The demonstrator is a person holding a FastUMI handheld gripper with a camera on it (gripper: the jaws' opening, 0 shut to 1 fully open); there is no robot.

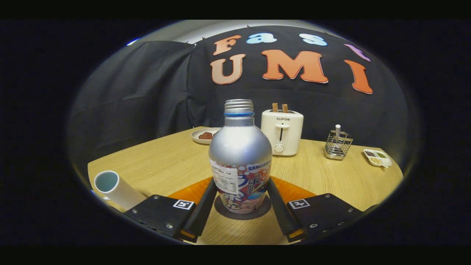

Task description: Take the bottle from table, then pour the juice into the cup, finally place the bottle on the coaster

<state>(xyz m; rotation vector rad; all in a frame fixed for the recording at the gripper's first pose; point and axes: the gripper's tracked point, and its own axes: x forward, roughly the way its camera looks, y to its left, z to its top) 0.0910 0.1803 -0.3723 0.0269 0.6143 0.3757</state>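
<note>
Both fingers (204, 206) of the gripper (241, 200) reached forward and pressed against the lower sides of the bottle (240, 162), one on each flank, so the jaws were clenched on it. Between them the bottle stood upright, uncapped, its silver shoulder and threaded neck rising above the printed label. Its base sat on a dark round coaster (243, 214), which lay between the jaws on the wooden table (176, 162); an orange mat (294, 191) showed under the coaster on either side of the fingers. Just outside the left finger, a white cup (112, 187) lay tilted, its open mouth turned toward the camera. Well beyond the jaws, a white toaster (282, 132) stood with two slices poking from its slots. Left of it, beyond the bottle, a plate (204, 135) held some dark food. Further to the right of the toaster stood a wire rack (337, 145), and beside that a small divided dish (377, 157).
</note>
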